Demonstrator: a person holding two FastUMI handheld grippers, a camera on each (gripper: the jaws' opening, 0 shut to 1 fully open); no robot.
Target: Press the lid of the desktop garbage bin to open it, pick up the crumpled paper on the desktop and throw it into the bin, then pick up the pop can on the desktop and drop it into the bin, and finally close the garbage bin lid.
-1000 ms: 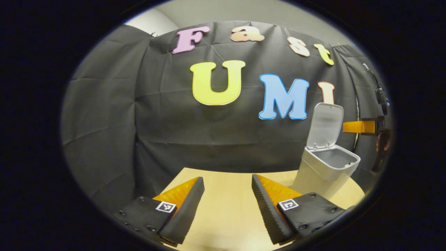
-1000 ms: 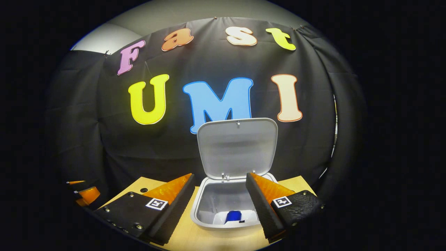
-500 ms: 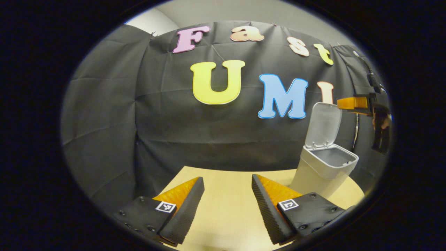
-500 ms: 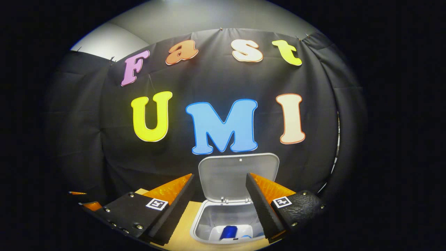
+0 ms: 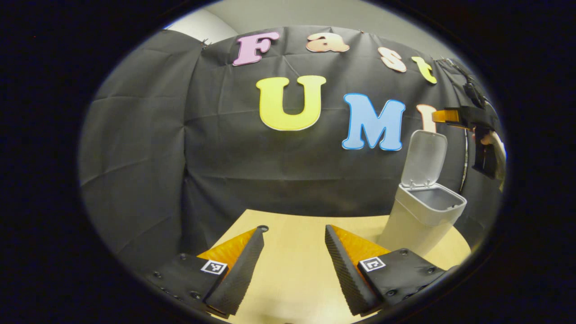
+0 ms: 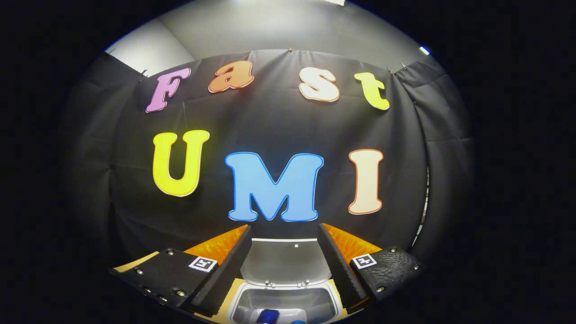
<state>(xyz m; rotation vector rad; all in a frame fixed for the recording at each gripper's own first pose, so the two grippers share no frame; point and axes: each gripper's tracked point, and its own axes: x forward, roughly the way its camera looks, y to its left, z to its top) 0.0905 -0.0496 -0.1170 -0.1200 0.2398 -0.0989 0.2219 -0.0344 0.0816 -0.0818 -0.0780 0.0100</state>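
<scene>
Two things lie inside the garbage bin [image 6: 283, 306]: in the right gripper view a blue pop can [image 6: 268, 316] rests at the bottom with something pale beside it, likely the crumpled paper, though too little shows to be sure. The can's long axis cannot be told from the small part in sight. The bin stands upright on the worktop [image 5: 292, 270] towards its right side, long axis vertical, mouth upward. Its lid [image 5: 424, 157] is raised at the back hinge, standing nearly upright with its inner face towards the opening.

Compared with a second ago, the right claw [image 6: 284, 258] is higher and tilted up: the bin has slid from the middle of the right gripper view to its bottom edge, and only the lid's lower part and the bin's mouth show between its fingers. In the left gripper view the right claw [image 5: 445, 116] now hangs above the lid's top edge, where before it was level with the lid's middle. Its jaws are wide apart and empty.

The left claw [image 5: 293, 261] hovers low over bare worktop, left of the bin, barely shifted, jaws wide and holding nothing.
</scene>
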